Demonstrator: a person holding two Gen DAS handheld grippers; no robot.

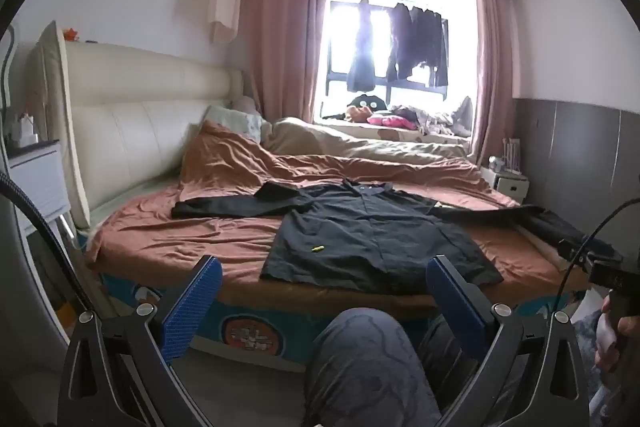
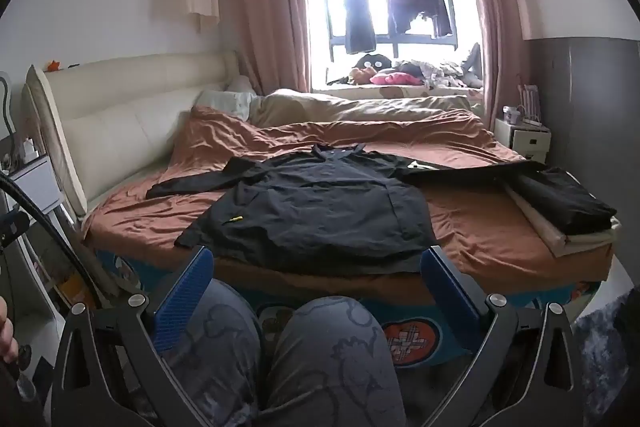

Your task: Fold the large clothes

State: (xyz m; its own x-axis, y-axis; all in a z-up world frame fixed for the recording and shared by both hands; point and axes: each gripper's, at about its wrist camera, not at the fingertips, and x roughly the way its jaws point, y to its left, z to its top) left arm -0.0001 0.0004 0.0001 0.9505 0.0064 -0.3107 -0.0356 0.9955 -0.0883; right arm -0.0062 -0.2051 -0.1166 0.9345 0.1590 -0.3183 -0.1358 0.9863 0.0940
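We see the black shirt (image 2: 320, 203) spread flat at the bed's (image 2: 500, 239) near edge, sleeves out sideways (small yellow tag on it). Left gripper (image 1: 324, 291) and right gripper (image 2: 316, 279) both gape wide, empty, short of the bed.

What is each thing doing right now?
Shirt: spread flat on the bed, sleeves out, unfolded.
Folded clothes: stacked at the bed's right edge.
Curtains: drawn open.
Left hand-held gripper: open, empty.
Right hand-held gripper: open, empty.
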